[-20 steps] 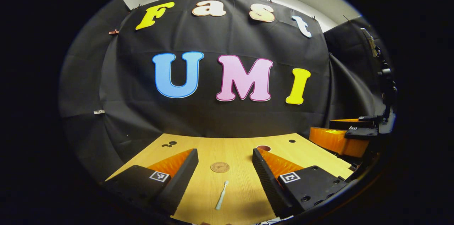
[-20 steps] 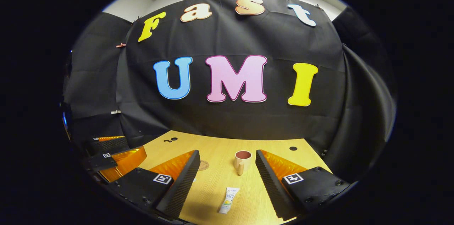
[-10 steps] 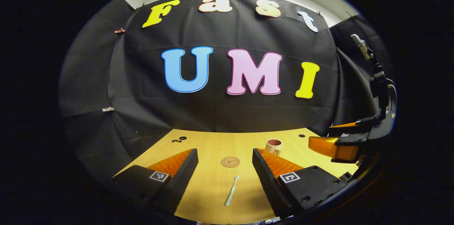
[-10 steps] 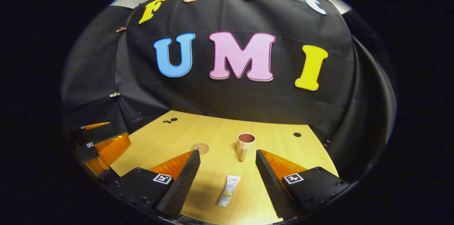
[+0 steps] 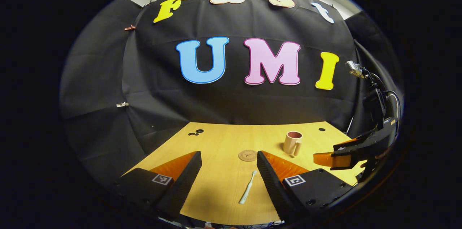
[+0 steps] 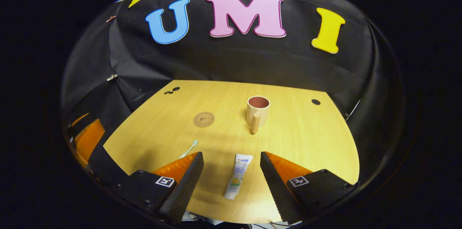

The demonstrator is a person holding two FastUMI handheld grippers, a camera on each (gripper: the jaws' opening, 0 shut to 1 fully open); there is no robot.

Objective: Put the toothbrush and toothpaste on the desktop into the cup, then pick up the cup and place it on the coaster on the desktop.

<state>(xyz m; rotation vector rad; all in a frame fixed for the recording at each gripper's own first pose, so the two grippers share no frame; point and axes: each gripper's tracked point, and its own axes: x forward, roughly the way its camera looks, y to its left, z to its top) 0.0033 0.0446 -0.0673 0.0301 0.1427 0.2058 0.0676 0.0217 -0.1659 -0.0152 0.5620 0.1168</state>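
Right gripper view: toothpaste (image 6: 238, 176) between open right tongs (image 6: 231, 173) — untouched.

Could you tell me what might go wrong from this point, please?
1. The toothpaste lies flat between the open right gripper fingers, so a shallow pinch could slip off it.
2. The toothbrush is thin and flat on the desktop, hard to grip.
3. The cup is narrow and empty; dropping items in could tip it.

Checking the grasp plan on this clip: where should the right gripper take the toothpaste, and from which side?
Probably mid-body, from above. The toothpaste lies flat on the desktop, lengthwise between the open right gripper fingers, so they could close across its narrow width.
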